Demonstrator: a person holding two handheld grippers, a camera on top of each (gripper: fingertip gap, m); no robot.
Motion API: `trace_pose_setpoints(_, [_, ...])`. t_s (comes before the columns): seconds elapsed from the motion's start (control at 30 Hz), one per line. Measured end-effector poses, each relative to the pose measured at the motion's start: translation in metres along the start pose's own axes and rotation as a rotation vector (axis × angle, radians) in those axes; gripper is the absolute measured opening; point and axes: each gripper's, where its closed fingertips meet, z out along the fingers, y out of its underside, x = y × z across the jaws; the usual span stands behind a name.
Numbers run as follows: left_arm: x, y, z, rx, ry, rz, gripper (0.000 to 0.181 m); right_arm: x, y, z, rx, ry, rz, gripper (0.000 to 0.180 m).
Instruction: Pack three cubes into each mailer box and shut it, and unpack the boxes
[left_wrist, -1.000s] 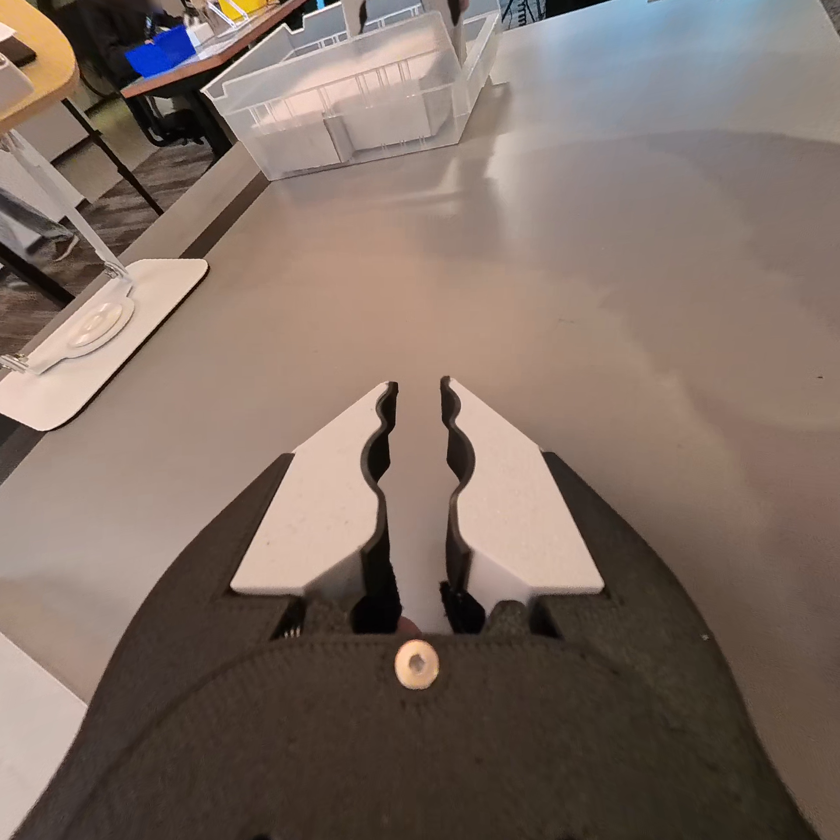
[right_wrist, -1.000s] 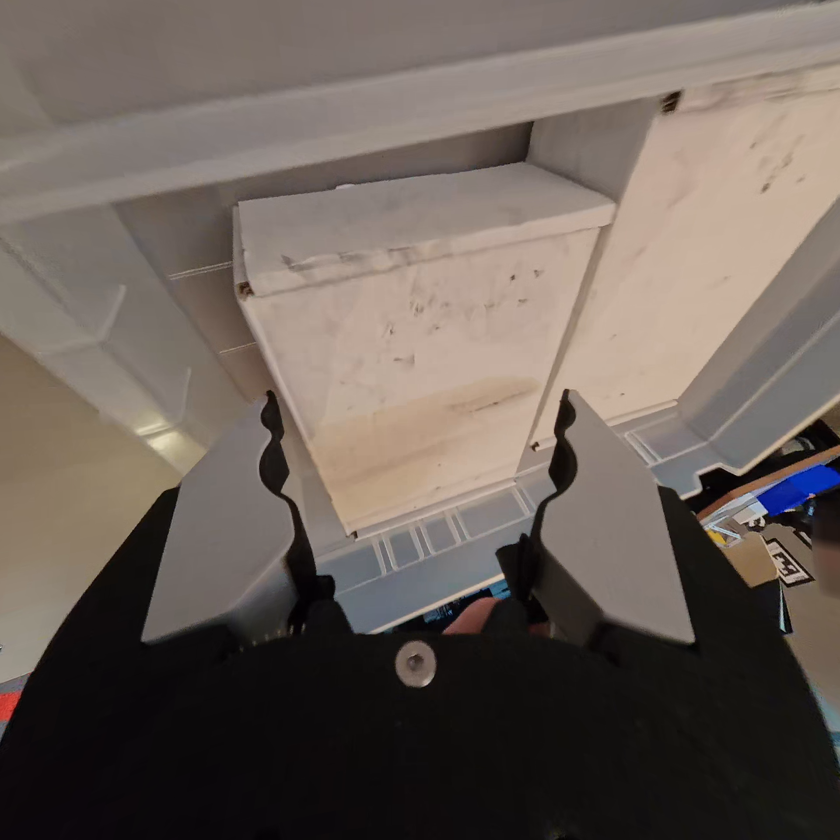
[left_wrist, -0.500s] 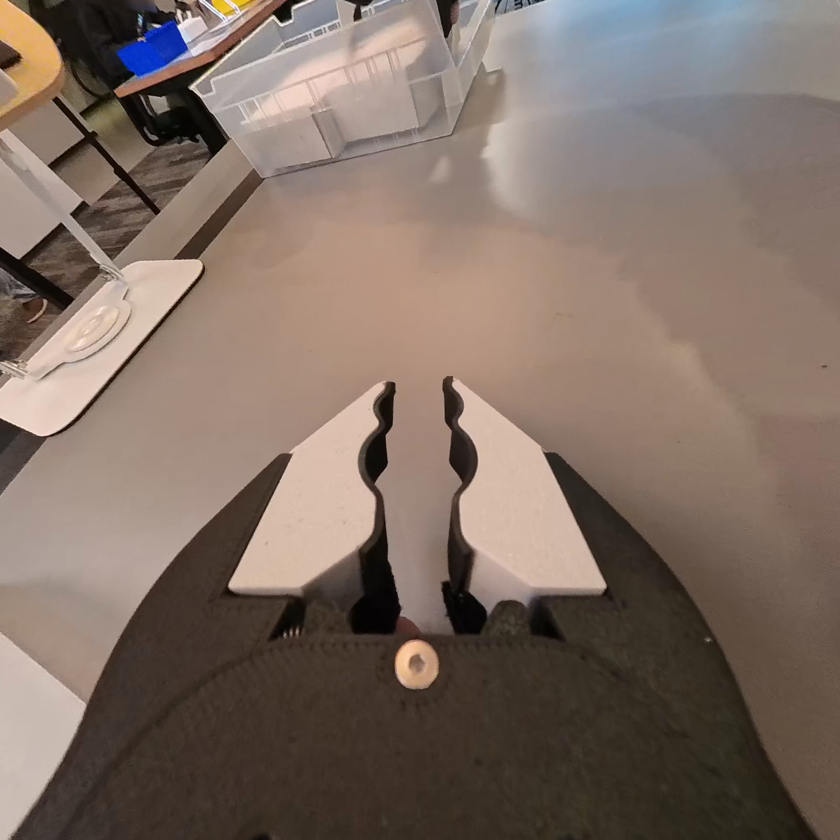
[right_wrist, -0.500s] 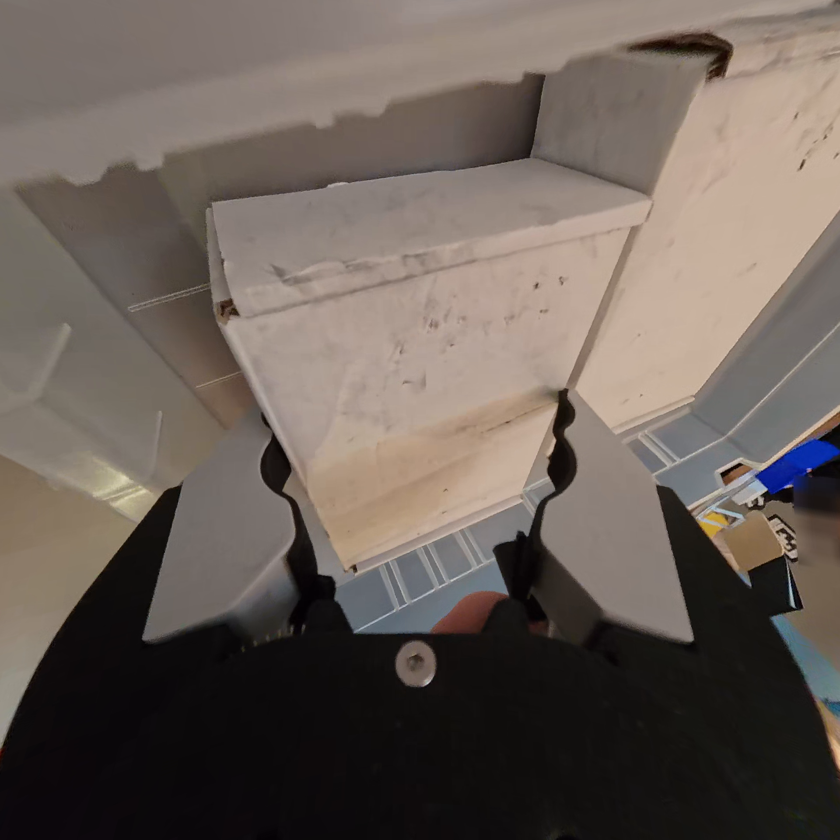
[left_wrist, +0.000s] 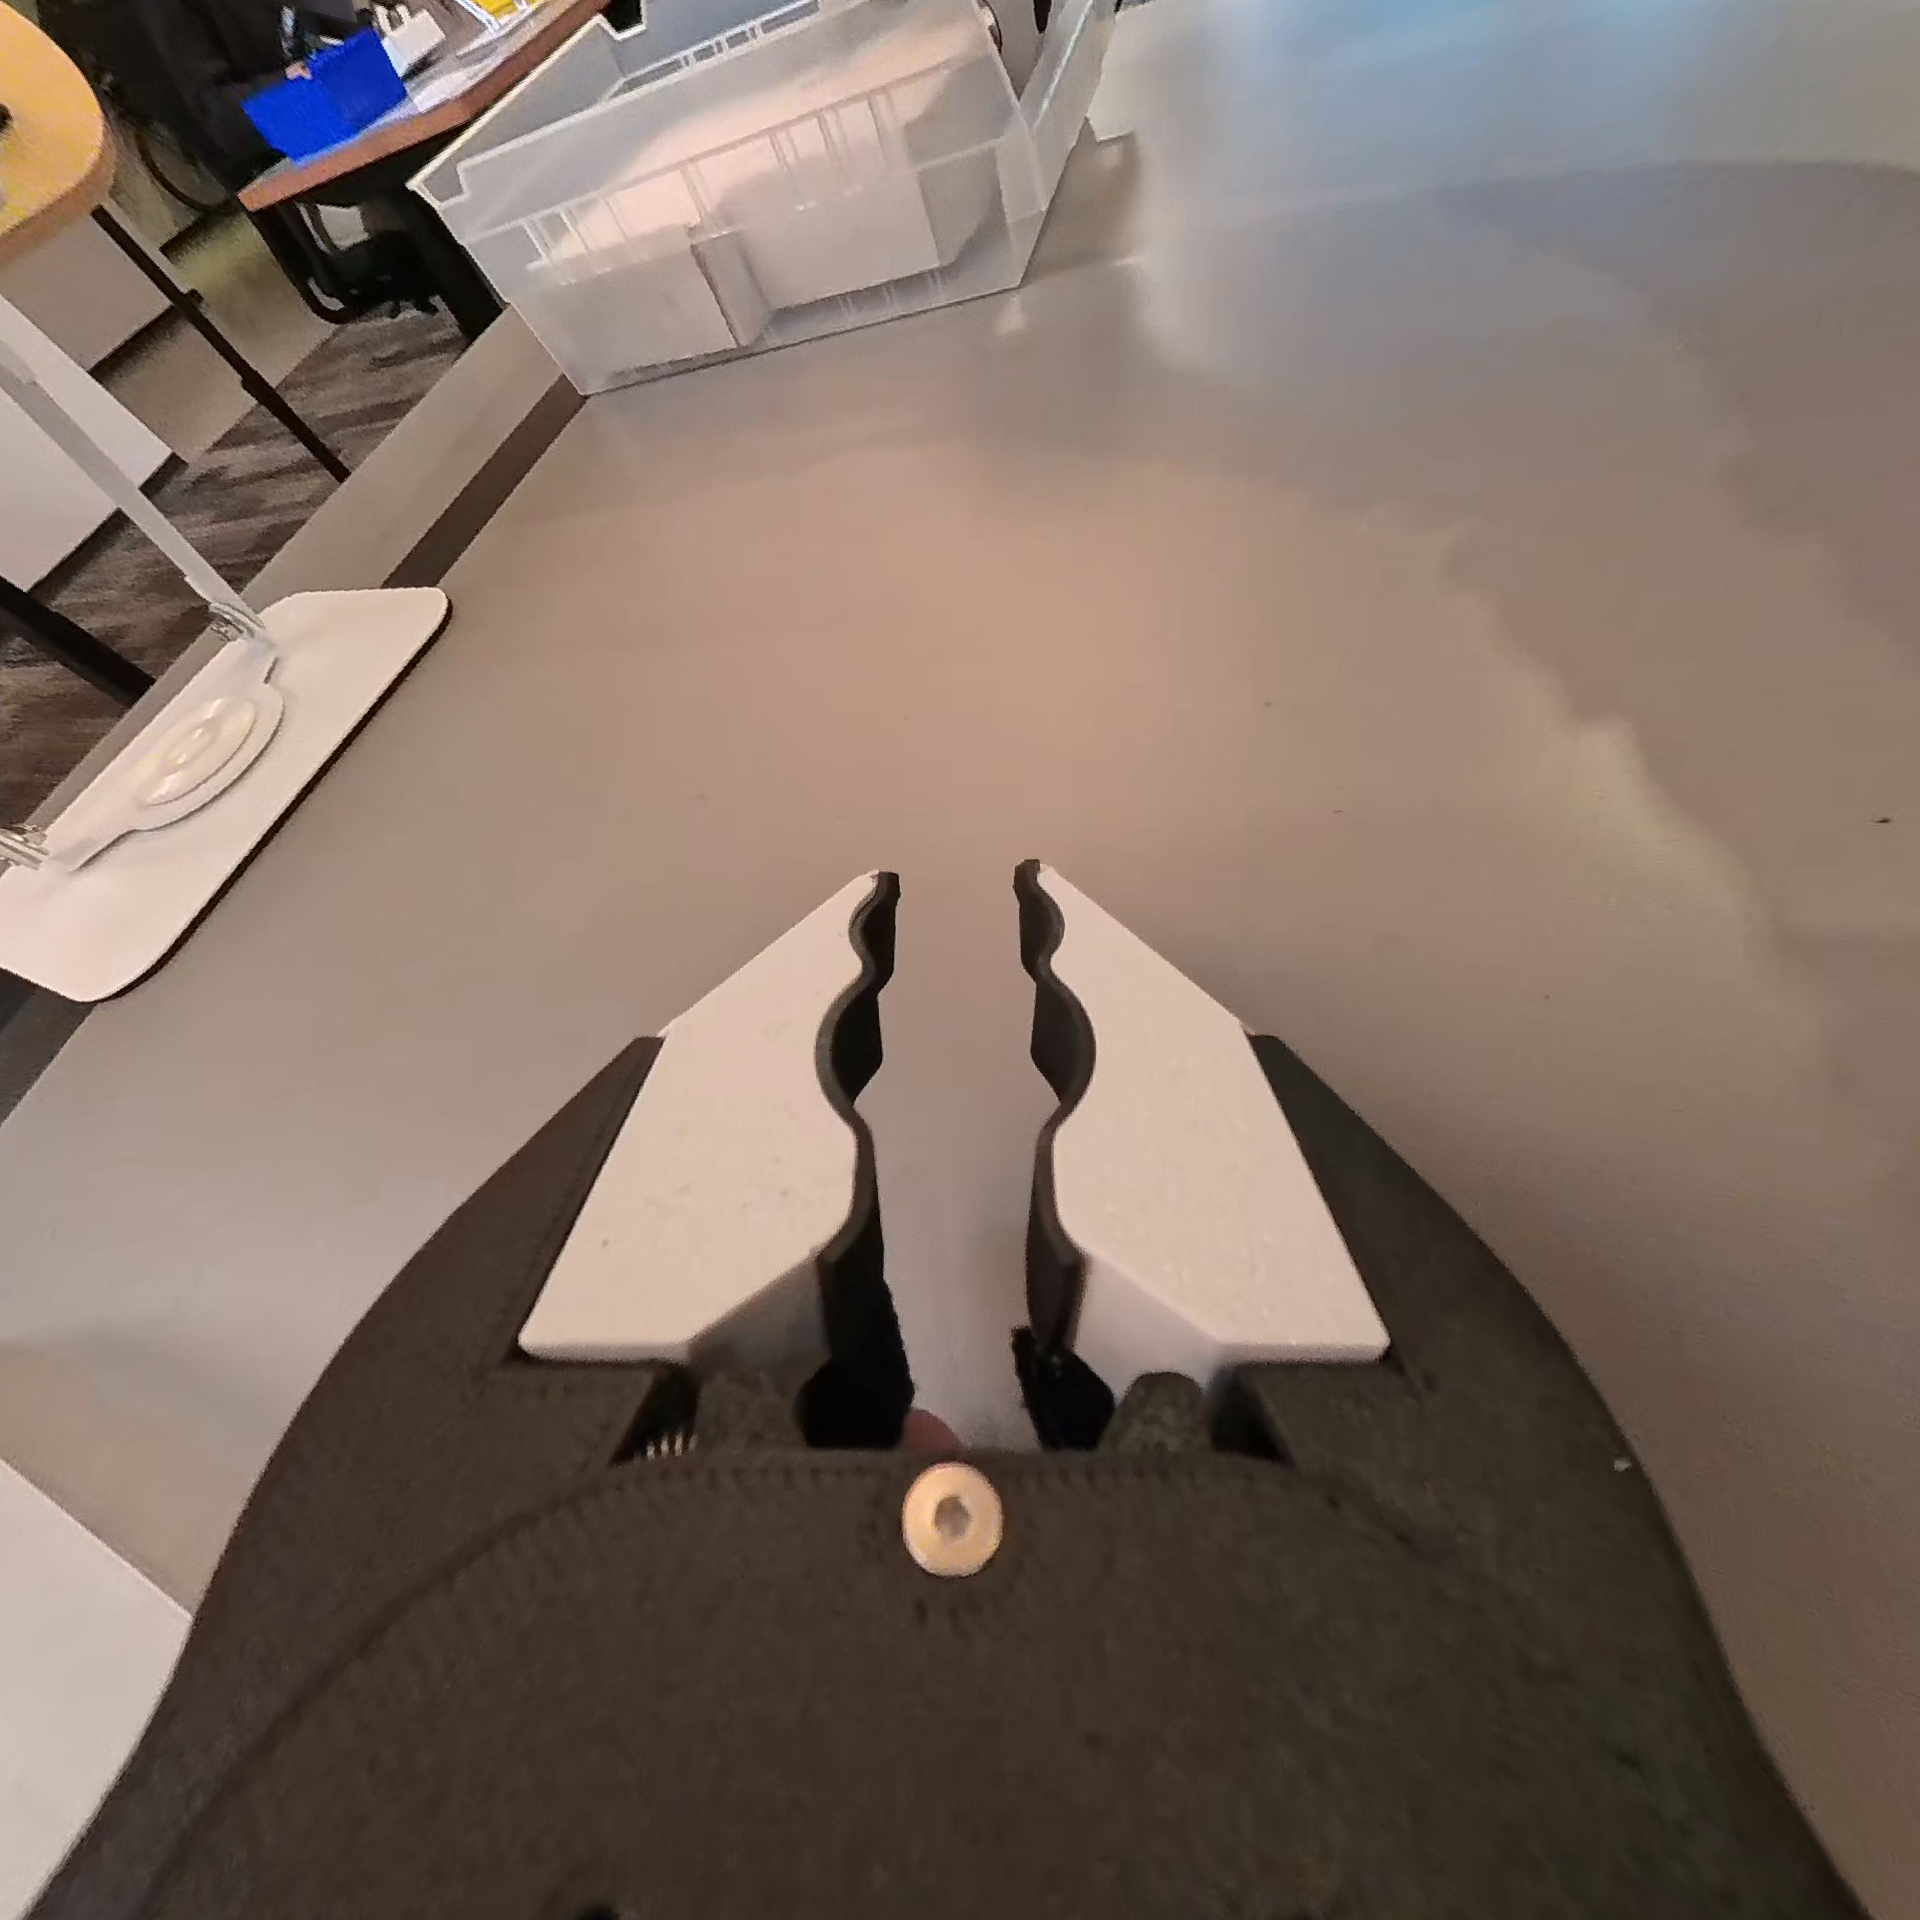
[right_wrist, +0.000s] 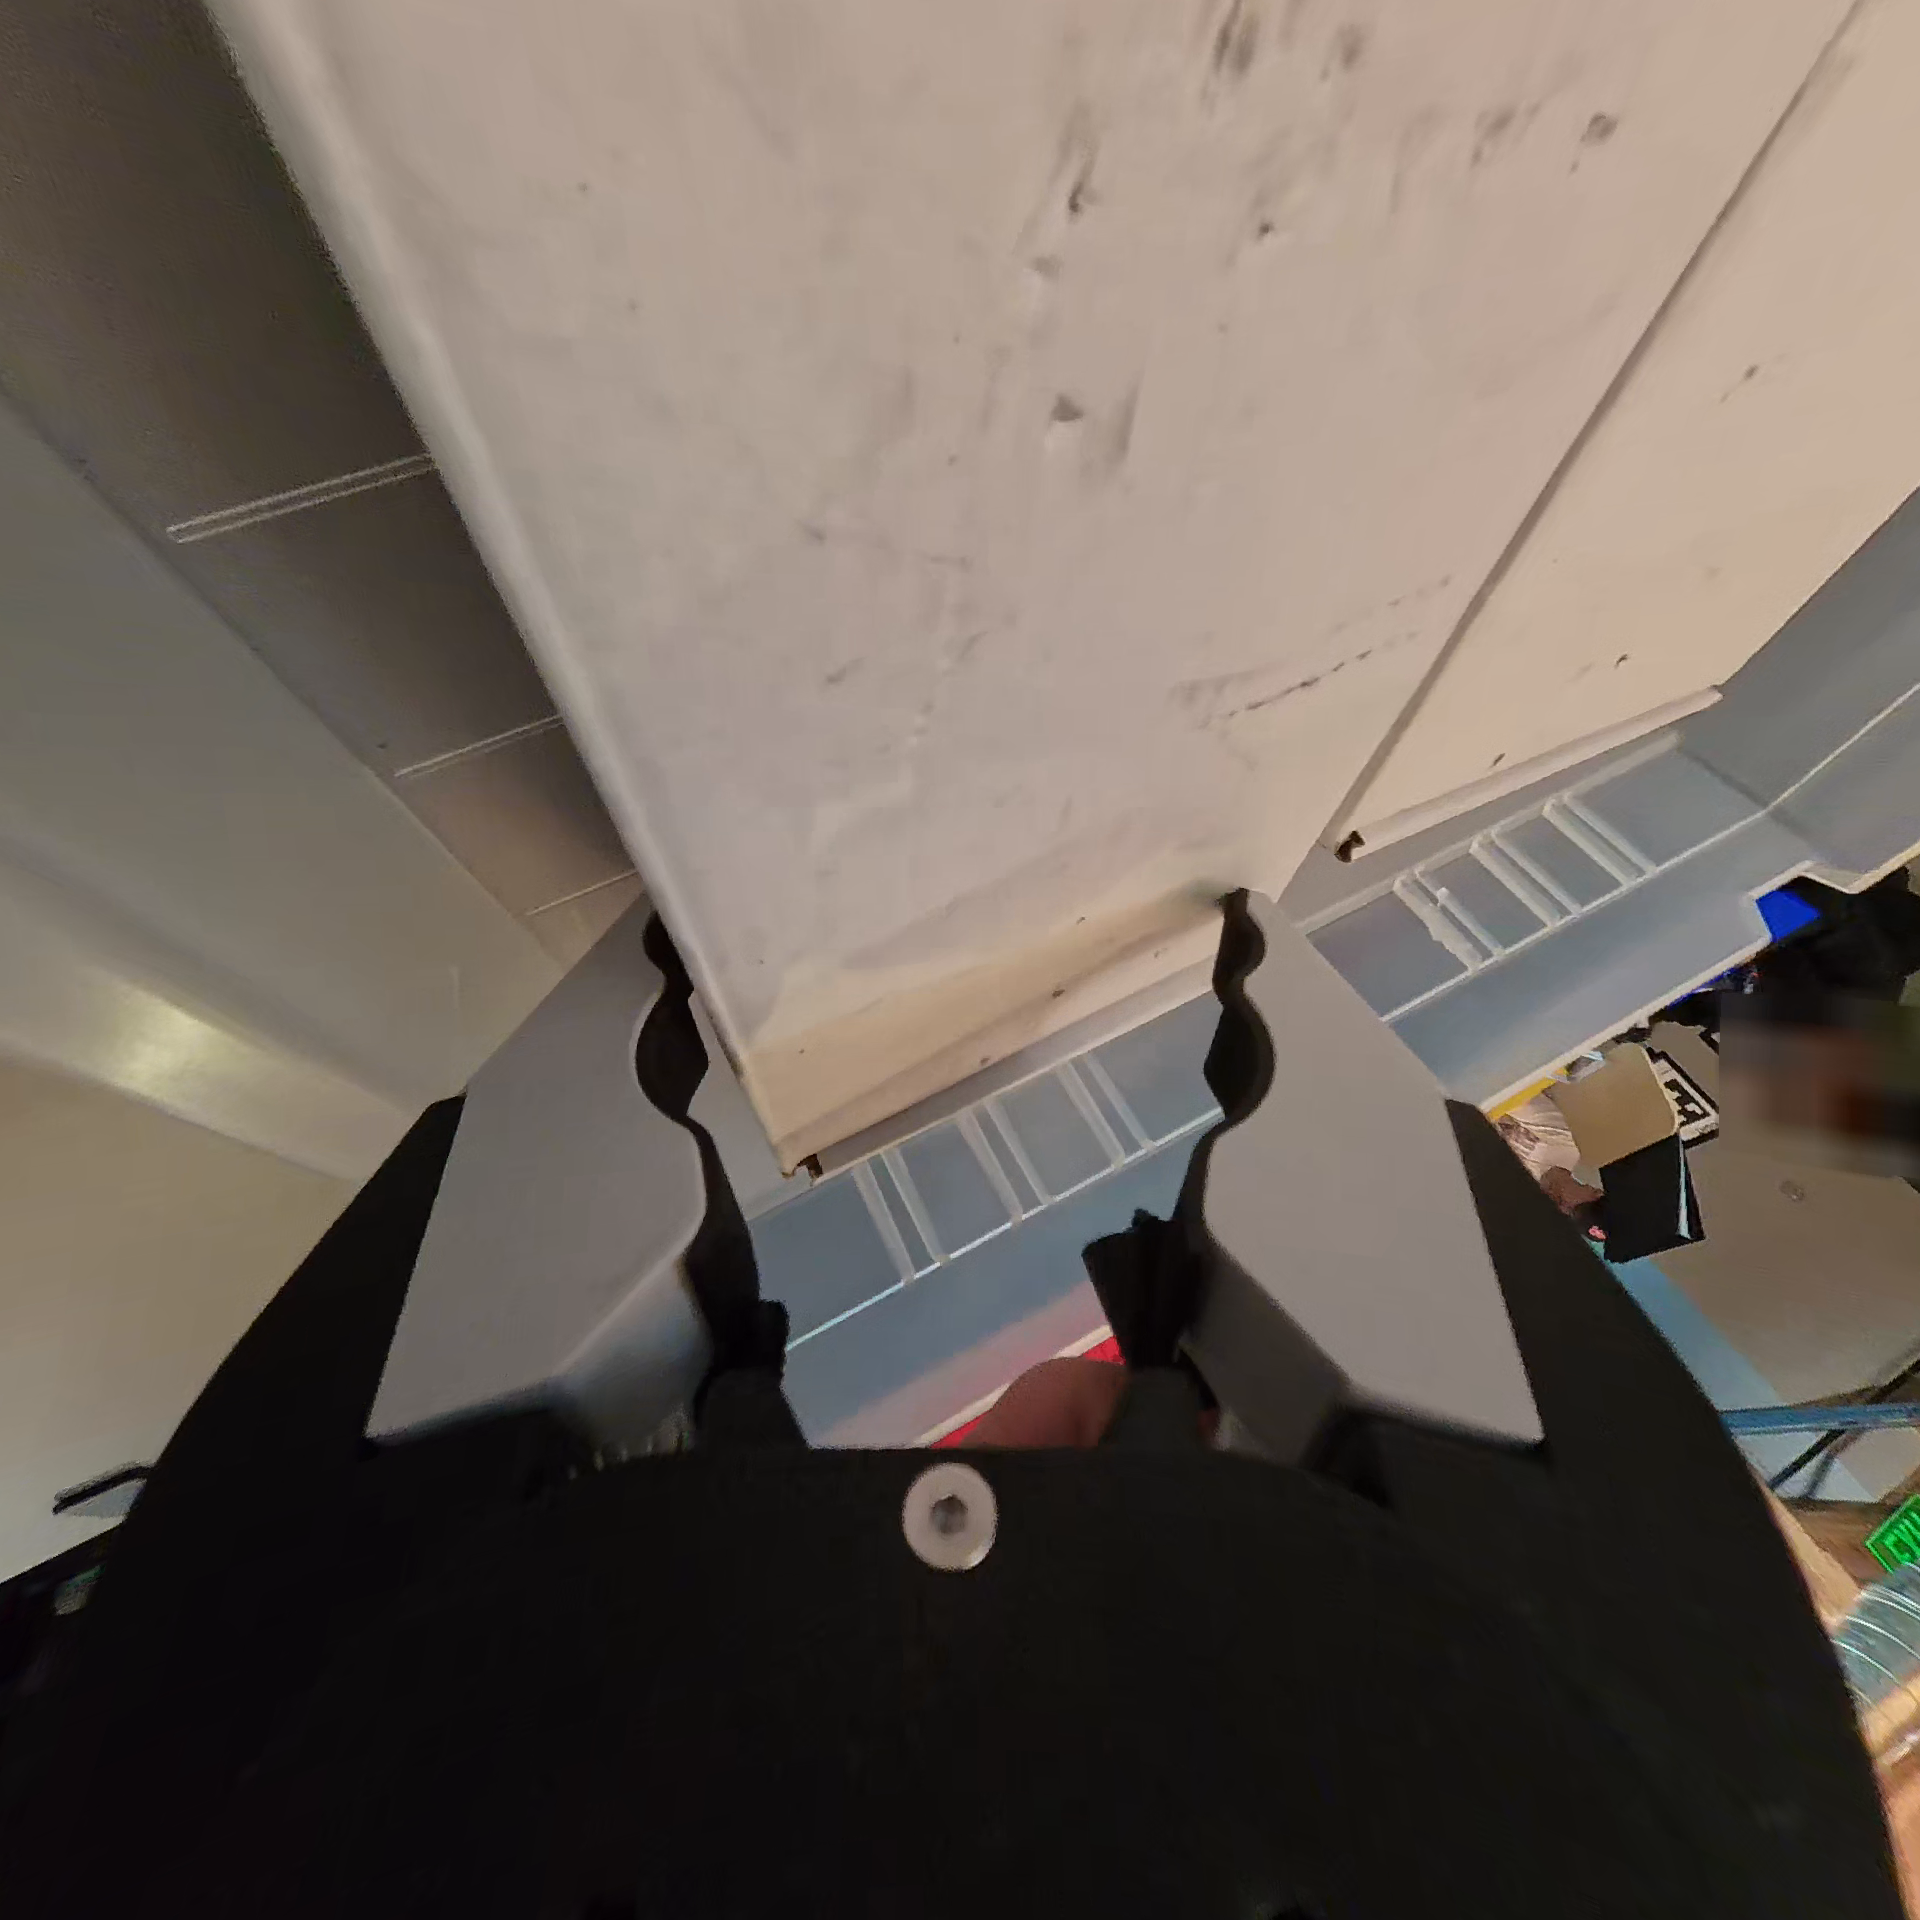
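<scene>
My right gripper (right_wrist: 951, 920) is inside a clear plastic bin (right_wrist: 1039, 1132), shut on the near end of a scuffed white mailer box (right_wrist: 935, 468), with a fingertip on each side. A second white box (right_wrist: 1662, 520) lies to its right. In the left wrist view the same kind of bin (left_wrist: 1039, 156), with white boxes (left_wrist: 623, 260) inside, stands at the far end of the grey table (left_wrist: 1247, 675). My left gripper (left_wrist: 956, 878) hovers over the bare table, empty, with only a narrow gap between its jaws. No cubes are visible.
A white stand base (left_wrist: 208, 748) with a slanted pole sits at the table's left edge. A white flat object (left_wrist: 62, 1621) shows at the lower left. Other desks and a blue crate (left_wrist: 312, 104) stand beyond the table. Clutter on the floor (right_wrist: 1621, 1143) shows past the bin.
My right gripper moved forward over the white mailer box and its jaws narrowed onto the box's sides. My left gripper shifted a little over the table with its jaws unchanged.
</scene>
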Motion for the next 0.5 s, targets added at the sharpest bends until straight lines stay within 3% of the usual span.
trace_pose_setpoints(0.13, [-0.001, 0.0, -0.001, 0.006, -0.003, 0.0, 0.027, 0.0, 0.002, 0.0, 0.003, -0.001, 0.04, 0.103])
trace_pose_setpoints(0.3, [-0.012, -0.009, -0.008, 0.069, -0.065, -0.022, 0.056, 0.01, 0.009, -0.022, 0.077, 0.059, 0.256, 0.12])
trace_pose_setpoints(0.5, [-0.049, -0.052, -0.05, 0.23, -0.311, 0.005, 0.085, 0.026, 0.036, -0.059, 0.256, 0.168, 0.594, 0.106])
